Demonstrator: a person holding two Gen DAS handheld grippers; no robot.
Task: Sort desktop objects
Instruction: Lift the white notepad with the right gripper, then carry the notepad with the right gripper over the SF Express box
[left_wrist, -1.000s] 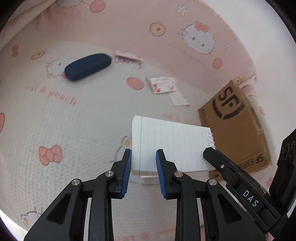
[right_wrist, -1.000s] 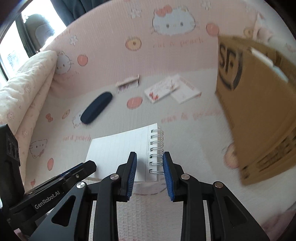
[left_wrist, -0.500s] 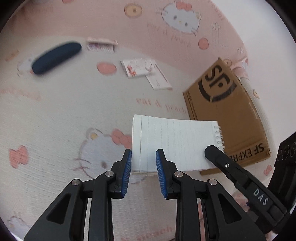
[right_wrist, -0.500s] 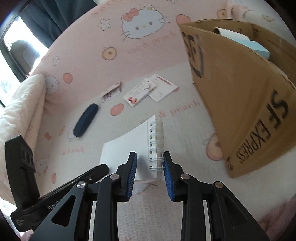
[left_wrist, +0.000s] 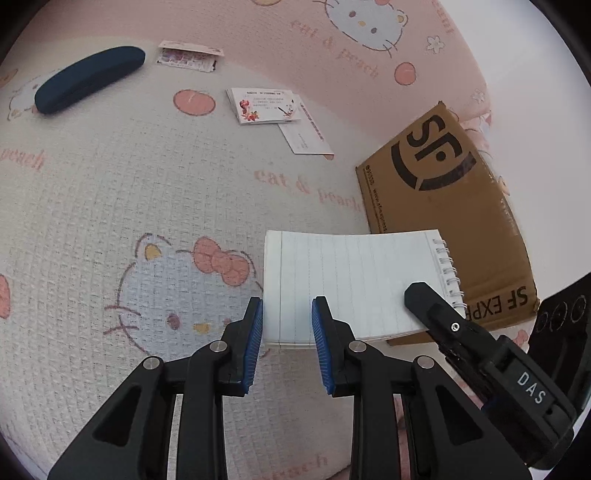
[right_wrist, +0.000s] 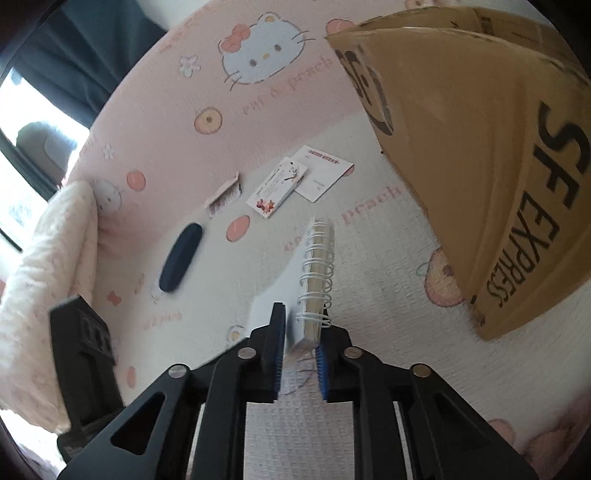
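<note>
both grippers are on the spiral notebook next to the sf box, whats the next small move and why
Probably lift the notebook a little and carry it toward the cardboard box. Both grippers already hold it: the left gripper at the plain edge, the right gripper, whose jaws have just closed, at the wire spiral. The box stands right beside it with its top open, so only a short raise seems needed.

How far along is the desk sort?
Early. In hand: the white spiral-bound notepad, held between the left gripper and right gripper, whose jaws have just been closing on the wire binding. Left on the bedspread: dark blue glasses case, floral card, white leaflet. The brown cardboard box already holds something, unclear what.
</note>
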